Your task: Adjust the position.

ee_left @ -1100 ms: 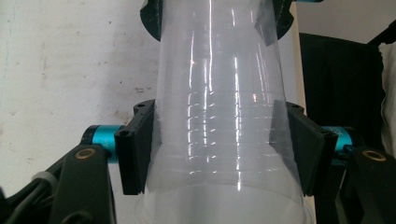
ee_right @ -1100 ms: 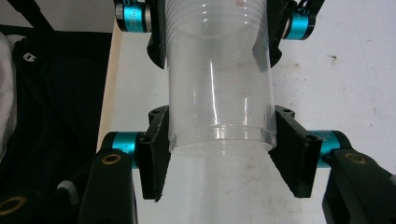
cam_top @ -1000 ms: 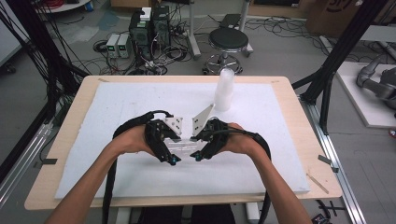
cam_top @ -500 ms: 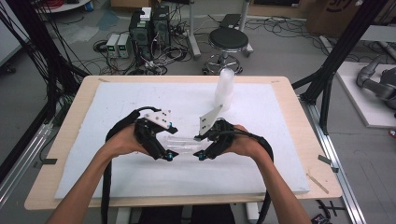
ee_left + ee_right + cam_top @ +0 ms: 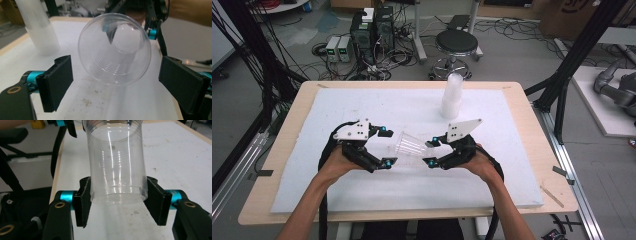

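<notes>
Material: clear plastic cup (image 5: 410, 146), thin-walled with ribbed rings near the rim, see-through enough that the white surface shows right through it.
Cup position: held on its side in the air between the two grippers, just above the white foam surface (image 5: 362, 195); narrow base toward the right gripper, open mouth toward the left one.
Right gripper (image 5: 430, 153): fingers clamped on the cup's base end. In the right gripper view the cup (image 5: 116, 162) sits squarely between the two black fingers (image 5: 83, 201), both pressing its wall.
Left gripper (image 5: 386, 147): released. Its fingers have just been opening, and in the left gripper view the black pads (image 5: 58, 82) stand clear on either side of the cup's mouth (image 5: 115, 48), gap on both sides, nothing gripped. So the cup is between them but not touched.
Cup stack: a tall stack of the same clear cups (image 5: 452, 96) stands upright toward the far side of the surface, well apart from both hands; it also shows at the upper left of the left gripper view (image 5: 37, 27).
Hands: both forearms come in from the near edge, left hand (image 5: 337, 162) and right hand (image 5: 479, 160) wrapped round the gripper bodies, grey plates on top.
Surface: white foam sheet on a wooden tabletop (image 5: 292, 120).
</notes>
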`<state>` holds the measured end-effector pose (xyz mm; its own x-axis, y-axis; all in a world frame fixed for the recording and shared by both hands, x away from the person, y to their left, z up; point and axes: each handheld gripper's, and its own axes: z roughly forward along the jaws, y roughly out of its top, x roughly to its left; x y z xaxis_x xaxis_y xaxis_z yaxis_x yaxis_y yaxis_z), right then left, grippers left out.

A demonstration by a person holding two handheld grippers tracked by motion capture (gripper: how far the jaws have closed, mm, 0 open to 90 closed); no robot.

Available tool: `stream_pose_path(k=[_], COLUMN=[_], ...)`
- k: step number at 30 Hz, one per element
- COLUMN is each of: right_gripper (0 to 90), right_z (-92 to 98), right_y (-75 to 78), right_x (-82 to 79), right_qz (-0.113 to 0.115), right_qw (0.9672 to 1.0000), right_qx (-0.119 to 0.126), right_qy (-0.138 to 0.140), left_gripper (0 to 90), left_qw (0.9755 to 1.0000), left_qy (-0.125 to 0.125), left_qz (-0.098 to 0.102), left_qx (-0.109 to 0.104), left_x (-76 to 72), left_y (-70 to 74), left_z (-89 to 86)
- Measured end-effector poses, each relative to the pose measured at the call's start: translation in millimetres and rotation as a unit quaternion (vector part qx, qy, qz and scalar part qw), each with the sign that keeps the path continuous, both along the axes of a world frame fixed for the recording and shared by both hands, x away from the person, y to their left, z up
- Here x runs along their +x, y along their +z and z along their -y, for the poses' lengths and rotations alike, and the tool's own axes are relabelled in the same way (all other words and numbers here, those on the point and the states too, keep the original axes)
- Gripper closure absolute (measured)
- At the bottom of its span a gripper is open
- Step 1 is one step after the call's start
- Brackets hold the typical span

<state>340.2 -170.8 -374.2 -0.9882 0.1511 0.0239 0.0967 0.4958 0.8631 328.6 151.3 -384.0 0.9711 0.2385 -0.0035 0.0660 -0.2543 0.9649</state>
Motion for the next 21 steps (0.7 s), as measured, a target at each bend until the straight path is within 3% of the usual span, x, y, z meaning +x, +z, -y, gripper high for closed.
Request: stream_pose_path(k=[3, 8, 21], right_gripper=[43.6, 43.7, 43.6], right_z=[2.9, 7.4, 5.8], right_y=[-3.3, -8.0, -10.6], right_x=[-0.9, -0.5, -1.7], right_qz=[0.003, 0.004, 0.007], right_qw=[0.9997, 0.9976, 0.9952], right_qx=[0.023, 0.069, 0.097], right_qy=[-0.007, -0.003, 0.011], left_gripper=[12.2, 12.2, 12.2], left_qw=[0.9995, 0.9989, 0.9972], left_qy=[0.000, 0.006, -0.019], left_qz=[-0.010, -0.009, -0.025], left_qx=[-0.031, -0.045, -0.068], left_x=[1.6, 2.4, 5.0], left_y=[-7.1, -13.4, -15.9], left_z=[-3.4, -5.9, 2.7])
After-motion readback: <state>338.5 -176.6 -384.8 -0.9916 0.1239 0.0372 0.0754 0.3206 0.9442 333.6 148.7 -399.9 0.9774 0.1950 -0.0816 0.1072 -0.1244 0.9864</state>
